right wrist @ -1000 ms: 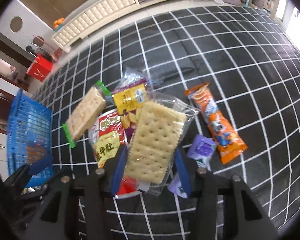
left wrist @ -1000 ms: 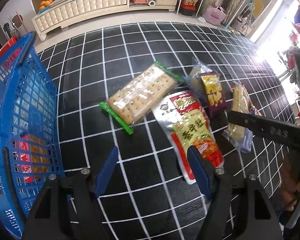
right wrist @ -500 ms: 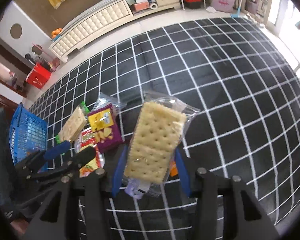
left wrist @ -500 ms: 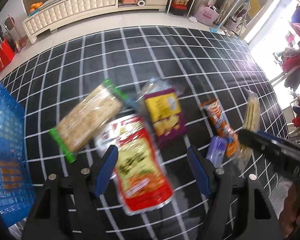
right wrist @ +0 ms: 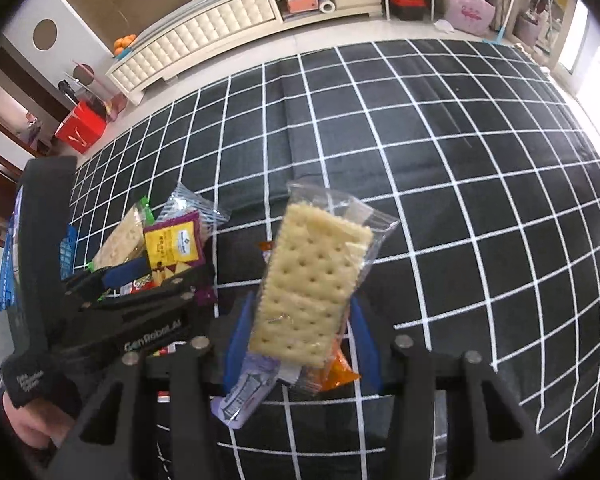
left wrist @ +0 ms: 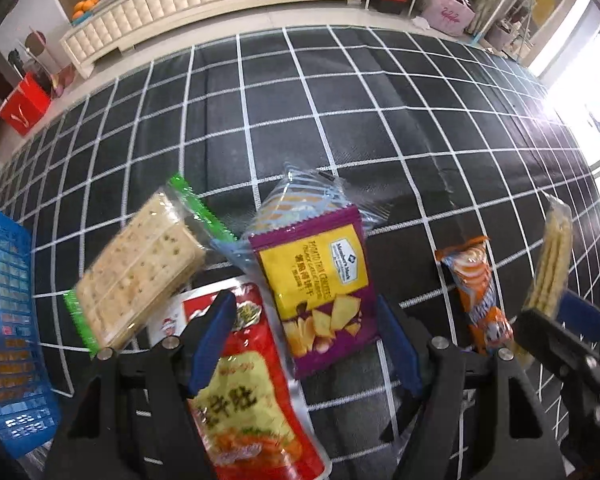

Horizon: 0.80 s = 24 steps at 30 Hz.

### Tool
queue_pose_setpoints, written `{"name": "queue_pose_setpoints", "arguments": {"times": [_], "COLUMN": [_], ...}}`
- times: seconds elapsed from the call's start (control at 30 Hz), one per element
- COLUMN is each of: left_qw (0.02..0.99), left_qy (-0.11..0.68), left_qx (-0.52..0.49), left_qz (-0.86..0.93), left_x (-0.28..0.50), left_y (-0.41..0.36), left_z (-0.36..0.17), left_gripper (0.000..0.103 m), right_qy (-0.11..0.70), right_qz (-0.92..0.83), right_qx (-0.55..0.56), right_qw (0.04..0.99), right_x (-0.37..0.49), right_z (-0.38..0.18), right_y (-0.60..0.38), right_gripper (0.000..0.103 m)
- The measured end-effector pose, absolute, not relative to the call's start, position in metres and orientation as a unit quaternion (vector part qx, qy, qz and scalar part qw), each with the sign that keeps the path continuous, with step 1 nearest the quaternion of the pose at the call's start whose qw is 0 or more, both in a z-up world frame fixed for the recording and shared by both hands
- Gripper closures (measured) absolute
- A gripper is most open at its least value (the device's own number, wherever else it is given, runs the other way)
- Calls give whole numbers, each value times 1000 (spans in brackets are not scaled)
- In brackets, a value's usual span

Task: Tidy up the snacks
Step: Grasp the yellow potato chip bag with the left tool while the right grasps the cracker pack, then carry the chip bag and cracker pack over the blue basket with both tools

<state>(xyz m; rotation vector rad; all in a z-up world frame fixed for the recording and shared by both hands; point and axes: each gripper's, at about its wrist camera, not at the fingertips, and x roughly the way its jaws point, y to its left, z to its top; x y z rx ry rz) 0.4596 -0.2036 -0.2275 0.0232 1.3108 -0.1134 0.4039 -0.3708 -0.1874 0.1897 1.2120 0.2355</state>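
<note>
My right gripper (right wrist: 298, 338) is shut on a clear pack of crackers (right wrist: 310, 284) and holds it above the black checked mat; the pack shows edge-on in the left wrist view (left wrist: 550, 264). My left gripper (left wrist: 306, 344) is open, low over a purple chip bag (left wrist: 320, 284) and a red and yellow pouch (left wrist: 244, 396). A green-edged cracker pack (left wrist: 140, 276) lies to their left. An orange wrapped bar (left wrist: 478, 292) lies to the right. The blue basket (left wrist: 4, 320) stands at the far left.
A small purple packet (right wrist: 246, 394) and the orange bar (right wrist: 336, 372) lie under the held crackers. The checked mat (right wrist: 460, 200) stretches far and right. A cream cabinet (left wrist: 172, 4) and a red bag (left wrist: 24, 106) stand beyond the mat.
My left gripper has swung right, away from the basket, and come down over the chip bag and red pouch. My right gripper has lifted the cracker pack higher off the mat.
</note>
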Motion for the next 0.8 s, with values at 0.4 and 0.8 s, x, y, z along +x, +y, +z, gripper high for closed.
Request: {"name": "queue_pose_setpoints", "arguments": {"times": [0.4,0.8], "left_qw": [796,814], "left_qy": [601,573], "left_qx": [24,28], "left_qz": [-67,-98], "left_x": [457,414], "left_y": [-212,-205], "left_z": [-234,-184], "left_gripper": [57,61], "right_qy": [571,547], "right_qz": [114,117], "right_qx": [93,80], "right_qw": [807,825], "right_x": [399,371], "right_z": [-182,-133], "right_y": [-374,-352], "right_gripper": [50,50]}}
